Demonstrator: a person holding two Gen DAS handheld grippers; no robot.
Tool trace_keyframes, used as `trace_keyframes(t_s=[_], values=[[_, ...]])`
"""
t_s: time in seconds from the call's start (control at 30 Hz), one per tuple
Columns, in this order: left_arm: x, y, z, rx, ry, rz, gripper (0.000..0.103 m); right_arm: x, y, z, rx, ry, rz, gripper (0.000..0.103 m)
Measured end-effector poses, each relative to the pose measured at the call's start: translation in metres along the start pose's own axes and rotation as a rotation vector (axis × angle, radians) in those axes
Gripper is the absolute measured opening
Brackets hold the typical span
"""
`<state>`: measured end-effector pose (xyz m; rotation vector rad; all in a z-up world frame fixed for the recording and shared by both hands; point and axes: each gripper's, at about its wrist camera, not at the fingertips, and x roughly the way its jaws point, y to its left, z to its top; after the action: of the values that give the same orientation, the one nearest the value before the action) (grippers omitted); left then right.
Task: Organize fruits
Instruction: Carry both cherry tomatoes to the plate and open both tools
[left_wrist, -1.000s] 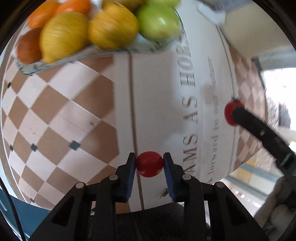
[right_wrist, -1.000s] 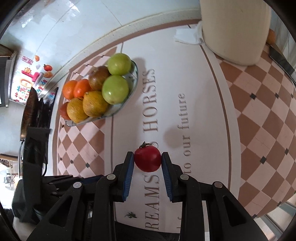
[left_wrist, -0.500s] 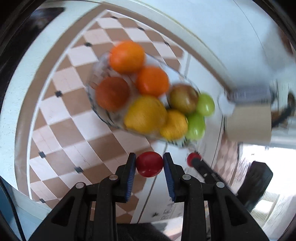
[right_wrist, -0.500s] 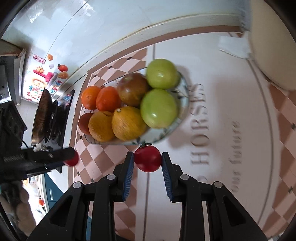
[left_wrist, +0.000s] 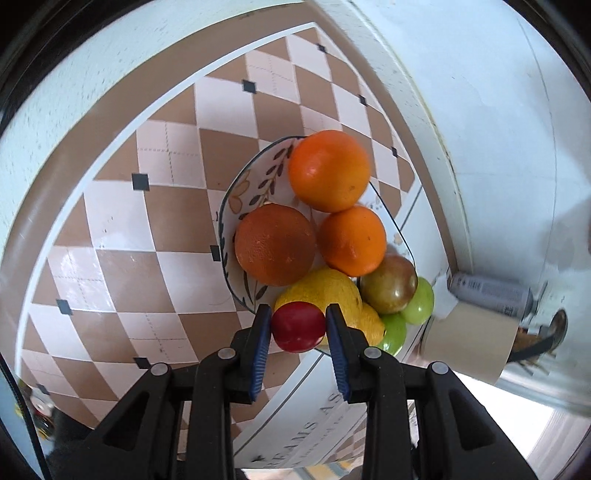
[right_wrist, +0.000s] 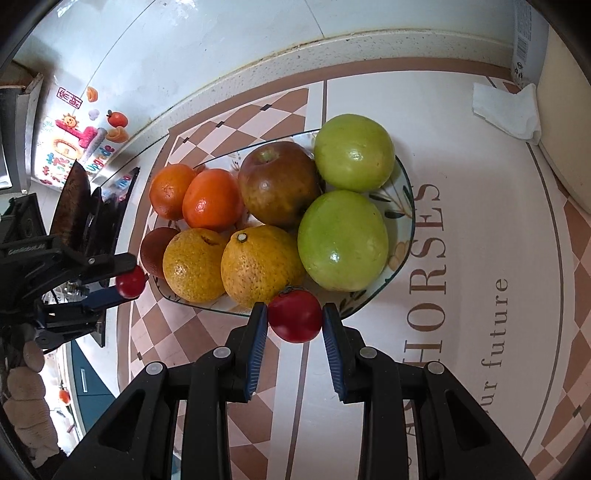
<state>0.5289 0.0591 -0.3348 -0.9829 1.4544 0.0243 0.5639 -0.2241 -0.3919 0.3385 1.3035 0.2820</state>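
The left tongs (left_wrist: 298, 326) are clamped on a small red tomato (left_wrist: 298, 326), held over the near rim of the fruit plate (left_wrist: 258, 184), just in front of a yellow citrus (left_wrist: 325, 291). The right tongs (right_wrist: 294, 320) grip a second tomato (right_wrist: 294, 319) with a green stalk at the plate's near edge. The plate carries oranges (right_wrist: 212, 203), a brownish apple (right_wrist: 279, 184) and two green apples (right_wrist: 343, 240). Beyond the plate lies a folded white cloth (right_wrist: 506, 110).
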Motion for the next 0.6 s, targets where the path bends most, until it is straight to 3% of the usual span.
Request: trace_keyframes(t_s=[0.33,0.6], values=[[0.015,0.022,0.003,-0.144,0.010,-0.036,0.028,0.001,-0.004,-0.001,0.002,-0.001,-0.005,0.033],[0.023,0.028,0.006,-0.189,0.023,-0.056,0.029,0.002,-0.006,0.001,0.018,0.005,0.004,0.034]])
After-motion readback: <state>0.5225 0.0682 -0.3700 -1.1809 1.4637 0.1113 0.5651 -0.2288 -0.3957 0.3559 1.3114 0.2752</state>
